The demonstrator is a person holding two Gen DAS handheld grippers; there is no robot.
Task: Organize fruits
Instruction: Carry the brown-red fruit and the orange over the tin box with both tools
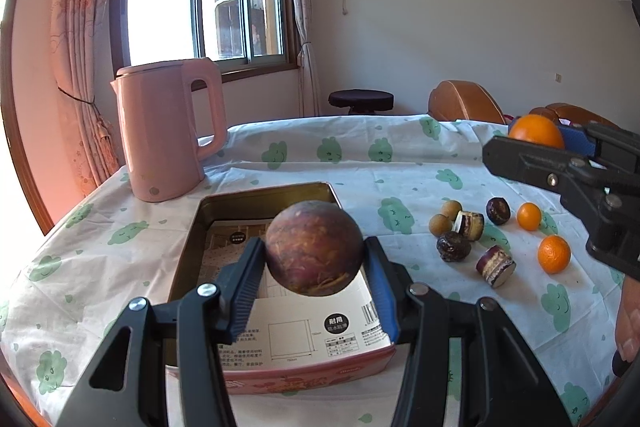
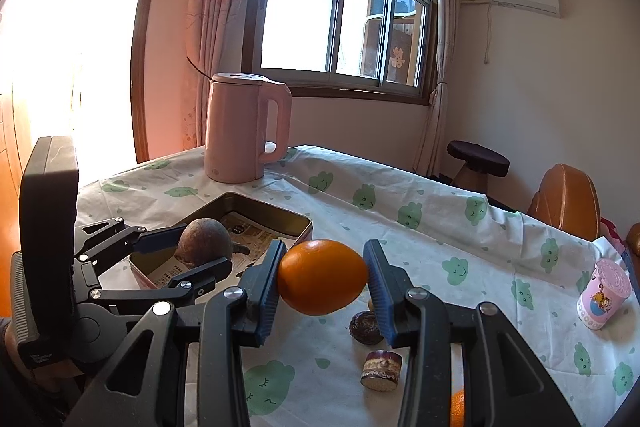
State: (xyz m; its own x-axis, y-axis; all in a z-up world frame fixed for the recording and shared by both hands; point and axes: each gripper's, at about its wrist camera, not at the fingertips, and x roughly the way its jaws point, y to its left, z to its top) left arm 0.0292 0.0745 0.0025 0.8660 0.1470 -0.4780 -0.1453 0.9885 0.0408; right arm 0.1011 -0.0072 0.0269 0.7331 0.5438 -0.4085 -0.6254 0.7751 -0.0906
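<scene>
My left gripper is shut on a round brown-purple fruit and holds it above a rectangular metal tin lined with printed paper. It shows from the side in the right wrist view, over the tin. My right gripper is shut on a large orange, held above the tablecloth; it also shows in the left wrist view. Loose on the cloth lie two small oranges, two tan longans, dark round fruits and cut purple cane pieces.
A pink electric kettle stands behind the tin near the table's far left edge. A pink printed cup stands at the right of the table. A dark stool and brown chairs stand beyond the table.
</scene>
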